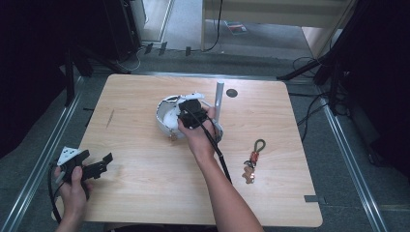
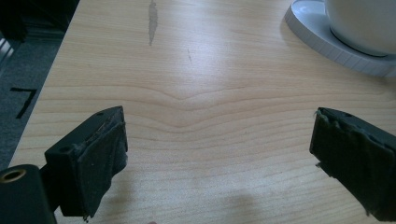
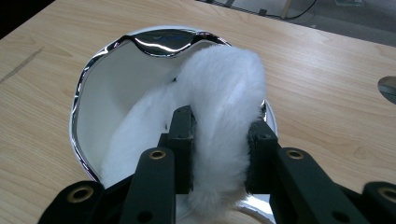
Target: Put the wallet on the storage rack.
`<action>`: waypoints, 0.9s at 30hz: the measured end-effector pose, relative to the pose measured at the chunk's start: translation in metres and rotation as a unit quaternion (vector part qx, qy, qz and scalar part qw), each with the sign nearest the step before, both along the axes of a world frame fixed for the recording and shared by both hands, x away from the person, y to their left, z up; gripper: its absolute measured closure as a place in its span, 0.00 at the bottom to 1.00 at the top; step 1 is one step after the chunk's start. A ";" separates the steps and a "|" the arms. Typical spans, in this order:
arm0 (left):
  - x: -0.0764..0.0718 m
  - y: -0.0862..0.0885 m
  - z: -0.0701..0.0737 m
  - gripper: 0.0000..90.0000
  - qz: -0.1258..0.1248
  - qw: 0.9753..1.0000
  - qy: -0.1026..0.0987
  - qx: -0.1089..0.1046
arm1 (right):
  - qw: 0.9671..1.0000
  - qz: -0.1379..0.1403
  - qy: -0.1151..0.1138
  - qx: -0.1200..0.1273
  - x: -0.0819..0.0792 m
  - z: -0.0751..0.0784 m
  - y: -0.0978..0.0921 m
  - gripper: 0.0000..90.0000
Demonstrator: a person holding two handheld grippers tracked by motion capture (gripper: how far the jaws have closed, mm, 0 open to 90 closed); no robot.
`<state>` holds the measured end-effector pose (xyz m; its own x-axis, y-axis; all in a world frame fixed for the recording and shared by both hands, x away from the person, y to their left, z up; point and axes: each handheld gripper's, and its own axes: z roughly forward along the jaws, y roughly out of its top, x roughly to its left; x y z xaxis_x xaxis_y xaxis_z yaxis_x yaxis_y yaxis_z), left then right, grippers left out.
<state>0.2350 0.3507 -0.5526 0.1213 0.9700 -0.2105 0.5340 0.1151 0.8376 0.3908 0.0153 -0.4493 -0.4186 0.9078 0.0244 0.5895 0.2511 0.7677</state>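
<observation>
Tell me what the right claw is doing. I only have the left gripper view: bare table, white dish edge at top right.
Observer: Right claw is shut on a white fur strip.
Operator: Where does the strip sit?
Observer: It arches up out of the bowl, which has a chrome rim.
Operator: Anything else on the table?
Observer: A keychain lies to the right of the right forearm, apart from the bowl.

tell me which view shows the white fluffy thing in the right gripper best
The right gripper view: the white fluffy band sits close up, pinched between the jaws over the white cup. In the high view the hand mostly covers it.
</observation>
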 end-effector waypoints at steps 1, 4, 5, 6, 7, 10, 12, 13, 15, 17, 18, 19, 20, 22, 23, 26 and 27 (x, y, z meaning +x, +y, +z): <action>0.000 0.000 0.000 0.05 0.000 1.000 0.000 0.000 | 1.000 0.002 -0.001 0.001 0.000 0.000 0.000 0.76; 0.000 0.000 0.000 0.05 0.001 1.000 0.001 -0.001 | 1.000 0.007 -0.004 0.000 -0.002 0.002 -0.002 0.73; 0.000 0.000 0.000 0.05 0.001 1.000 0.000 -0.001 | 1.000 0.009 -0.004 0.002 -0.003 0.003 -0.003 0.71; 0.000 0.000 0.000 0.05 0.001 1.000 0.000 -0.001 | 1.000 0.011 -0.004 0.004 -0.003 0.004 -0.004 0.70; 0.000 0.000 0.000 0.05 0.001 1.000 0.001 -0.001 | 1.000 0.013 -0.003 0.011 -0.004 0.005 -0.005 0.68; 0.000 0.000 0.000 0.05 0.001 1.000 0.001 0.000 | 1.000 0.016 -0.001 0.022 -0.007 0.008 -0.009 0.63; 0.000 0.000 0.000 0.05 0.000 1.000 0.000 -0.001 | 1.000 0.016 -0.004 0.025 -0.011 0.011 -0.011 0.61; 0.000 0.000 0.000 0.05 0.000 1.000 0.000 -0.002 | 0.999 0.017 -0.004 0.028 -0.014 0.011 -0.012 0.60; 0.000 0.000 0.000 0.05 0.000 1.000 0.001 -0.001 | 0.999 0.020 -0.007 0.031 -0.018 0.012 -0.014 0.58; 0.000 0.000 0.000 0.05 0.000 1.000 0.001 -0.001 | 0.999 0.022 -0.009 0.035 -0.021 0.013 -0.016 0.56; 0.000 0.000 0.000 0.05 0.000 1.000 0.000 -0.001 | 0.999 0.021 -0.011 0.035 -0.024 0.014 -0.017 0.54; 0.000 0.000 0.000 0.05 0.000 1.000 0.000 -0.001 | 0.999 0.022 -0.012 0.034 -0.026 0.014 -0.019 0.53; 0.000 0.000 0.000 0.05 0.000 1.000 0.000 -0.001 | 0.999 0.022 -0.012 0.035 -0.027 0.015 -0.020 0.53; 0.000 0.000 0.000 0.05 0.000 1.000 0.000 -0.001 | 0.999 0.022 -0.015 0.038 -0.031 0.016 -0.024 0.51; 0.000 0.000 0.000 0.05 0.000 1.000 0.001 -0.001 | 0.999 0.023 -0.015 0.038 -0.033 0.016 -0.026 0.51; 0.000 0.000 0.000 0.05 -0.001 1.000 0.002 0.000 | 0.999 0.025 -0.019 0.037 -0.041 0.017 -0.032 0.50; 0.000 0.000 0.000 0.05 -0.001 1.000 0.001 0.001 | 0.999 0.026 -0.022 0.038 -0.043 0.017 -0.034 0.50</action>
